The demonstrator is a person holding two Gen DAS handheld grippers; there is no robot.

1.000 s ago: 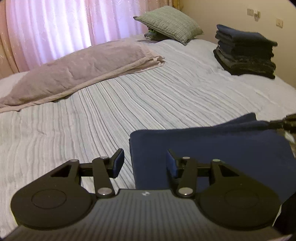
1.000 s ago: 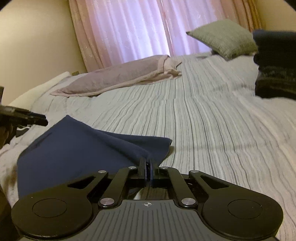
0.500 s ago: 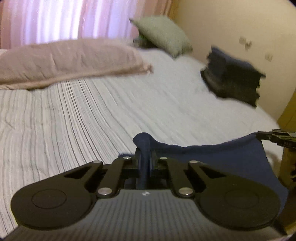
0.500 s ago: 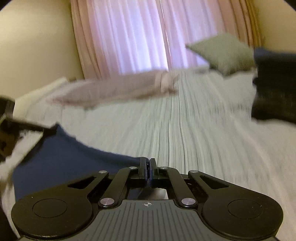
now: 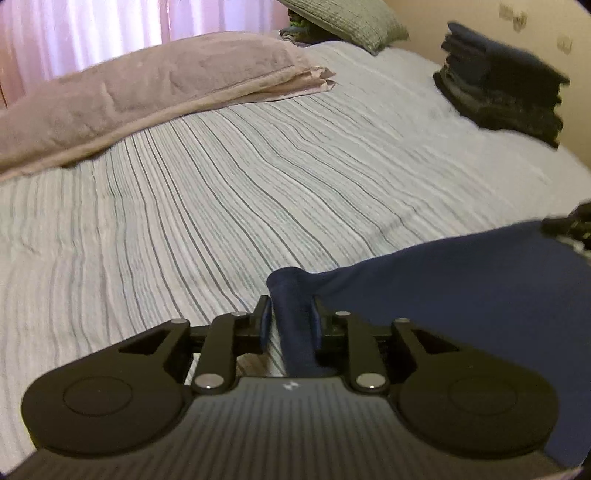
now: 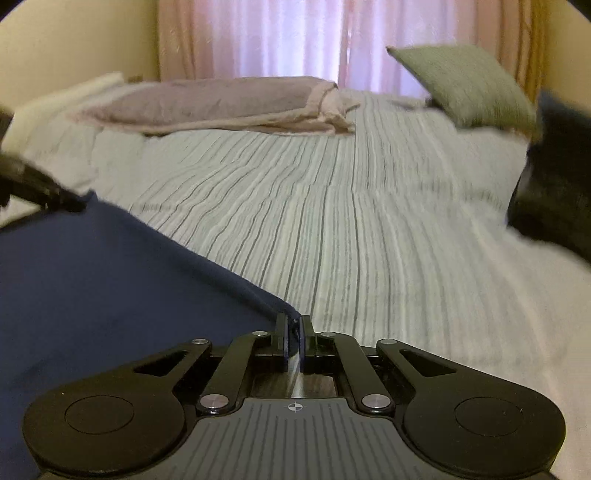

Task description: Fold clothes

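The fingers point(image 5: 263, 325) of the left gripper point(image 5: 290, 321) stand a little apart yet pinch a bunched corner of the dark blue cloth point(image 5: 480, 295) between them, the fabric wedged against the right-hand pad. From that corner the cloth runs rightward, its top edge stretched in a nearly straight line to the right gripper point(image 6: 294, 343), whose fingers are pressed together on the opposite corner. So the long axis of the cloth lies between the two grippers, left to right, and the body of the cloth hangs or drapes below that held edge, close in front of the person, over the near edge of the bed point(image 5: 258, 192).

Further over the striped bedspread, well apart from the cloth, lie a folded pinkish blanket point(image 5: 147, 85) at the left, a green cushion point(image 5: 347, 18) toward the middle, and a stack of folded dark clothes point(image 5: 506, 81) at the far right.

Both grippers seem equally committed; the next move likely carries the held edge forward over the bed, keeping it taut. The left hold looks looser, so that corner may slip.
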